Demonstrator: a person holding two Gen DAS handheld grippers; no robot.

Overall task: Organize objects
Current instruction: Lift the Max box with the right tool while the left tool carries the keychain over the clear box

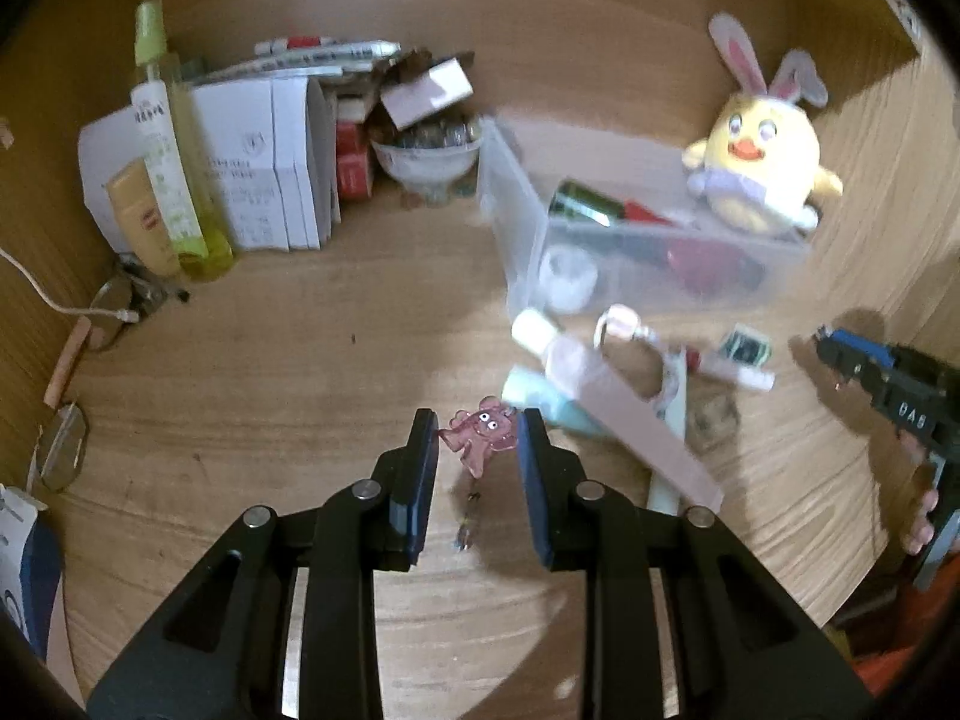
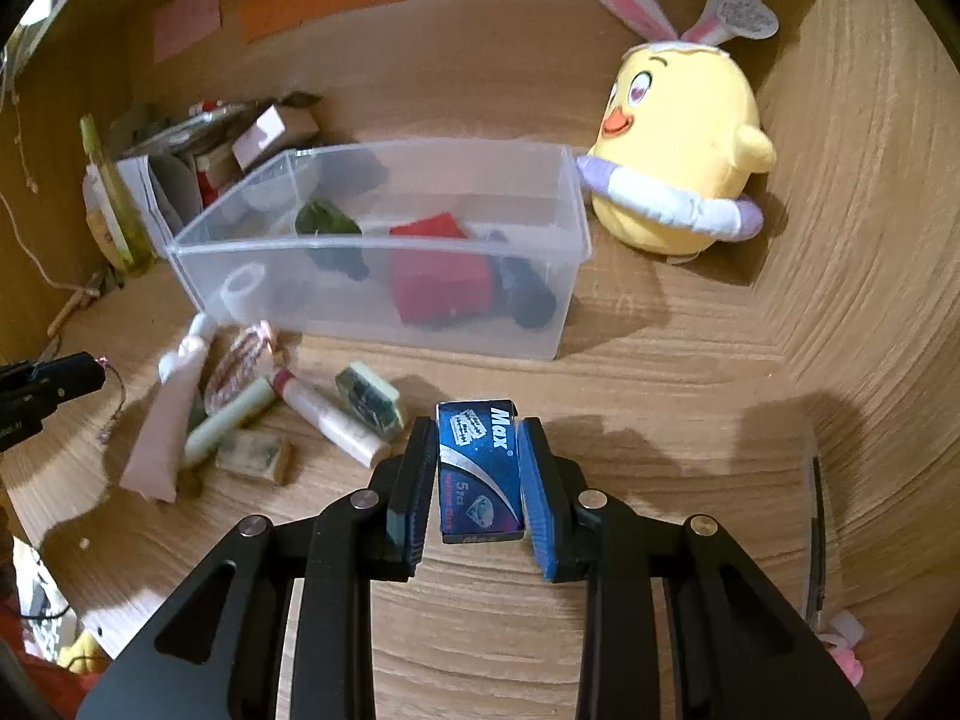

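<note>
The right gripper (image 2: 477,468) clenched a blue blade box (image 2: 478,471) above the surface (image 2: 660,420), short of the clear bin (image 2: 384,252) ahead of it. The left gripper (image 1: 475,450) pinched a pink charm (image 1: 480,435) by its edges, chain dangling. That thin hold could slip, or the chain could snag the clutter just right of it.

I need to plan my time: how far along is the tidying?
Partly done: the clear bin already holds several items. In hand: the right gripper grips the blue Max box; the left gripper pinches a pink charm. Tubes remain outside.
</note>
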